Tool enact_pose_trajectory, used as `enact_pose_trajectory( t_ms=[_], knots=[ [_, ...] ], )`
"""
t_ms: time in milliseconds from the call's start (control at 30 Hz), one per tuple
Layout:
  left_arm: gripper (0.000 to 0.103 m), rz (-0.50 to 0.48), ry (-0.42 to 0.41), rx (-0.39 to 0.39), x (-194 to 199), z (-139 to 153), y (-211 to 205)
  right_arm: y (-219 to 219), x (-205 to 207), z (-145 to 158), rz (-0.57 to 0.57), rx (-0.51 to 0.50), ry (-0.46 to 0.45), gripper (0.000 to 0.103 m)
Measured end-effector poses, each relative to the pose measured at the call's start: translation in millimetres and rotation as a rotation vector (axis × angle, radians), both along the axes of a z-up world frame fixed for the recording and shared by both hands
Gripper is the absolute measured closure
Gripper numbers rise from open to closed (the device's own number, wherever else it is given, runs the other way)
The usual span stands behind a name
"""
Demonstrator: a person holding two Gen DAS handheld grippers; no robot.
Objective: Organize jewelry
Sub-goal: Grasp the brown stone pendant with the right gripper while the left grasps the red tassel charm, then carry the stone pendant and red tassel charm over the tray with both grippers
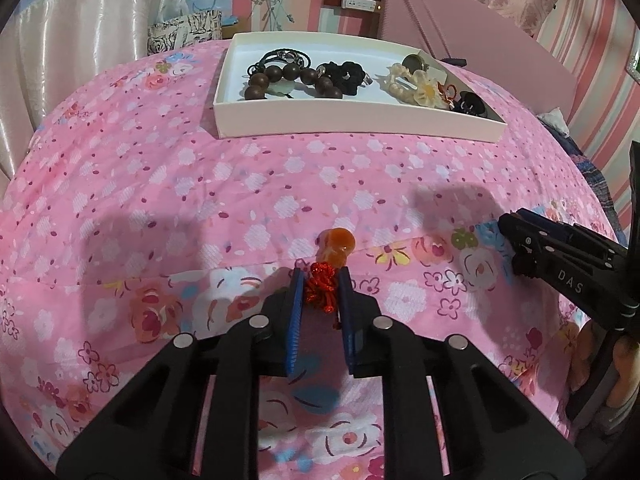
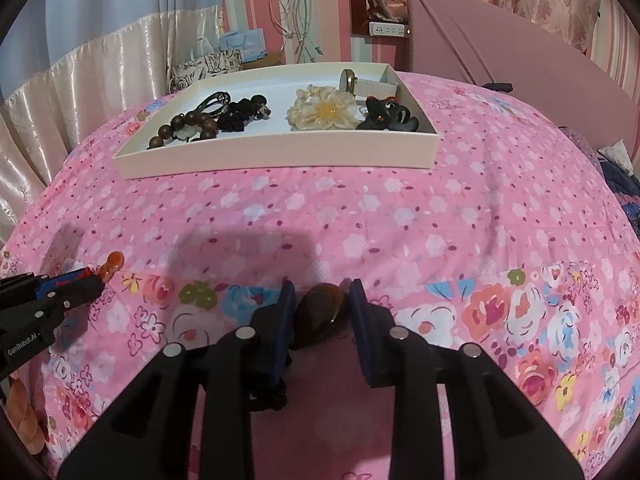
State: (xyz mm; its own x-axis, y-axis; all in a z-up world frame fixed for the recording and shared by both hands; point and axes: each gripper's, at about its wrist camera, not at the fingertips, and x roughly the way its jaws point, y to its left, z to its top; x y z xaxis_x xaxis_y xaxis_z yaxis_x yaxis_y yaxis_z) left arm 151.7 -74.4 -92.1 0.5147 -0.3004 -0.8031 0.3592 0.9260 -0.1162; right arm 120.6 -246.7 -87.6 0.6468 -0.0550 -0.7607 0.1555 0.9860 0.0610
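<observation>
My left gripper (image 1: 320, 278) is shut on the red knotted cord (image 1: 320, 286) of an orange gourd pendant (image 1: 336, 246), which sticks out past the fingertips above the bed. It also shows at the left of the right wrist view (image 2: 110, 266). My right gripper (image 2: 322, 288) is shut on a brown oval stone pendant (image 2: 320, 312); its black cord hangs below. The right gripper shows at the right of the left wrist view (image 1: 516, 244). A white tray (image 1: 352, 122) at the far side holds a wooden bead bracelet (image 1: 294, 80), black scrunchie (image 1: 344, 74), cream flower hair tie (image 2: 324, 114) and dark clips (image 2: 388, 116).
The pink floral bedspread (image 2: 360, 216) covers the bed between grippers and tray. A pink headboard (image 2: 500, 44) stands at the far right, curtains (image 2: 100, 88) at the left, and bags (image 2: 208, 64) behind the tray.
</observation>
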Motion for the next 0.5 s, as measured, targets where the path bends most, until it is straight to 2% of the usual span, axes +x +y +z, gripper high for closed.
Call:
enact_pose_trajectory(
  t_ms=[200,500],
  knots=[
    [0.093,-0.004,-0.016,0.008,-2.3,1.4,-0.7,-1.2,-2.0,0.4,-0.001,0.014,-0.006,0.075],
    [0.095,0.008,-0.024,0.019,-2.4,0.8,-0.4,-1.6,-7.2,4.1,-0.005,0.01,-0.039,0.075]
  ],
)
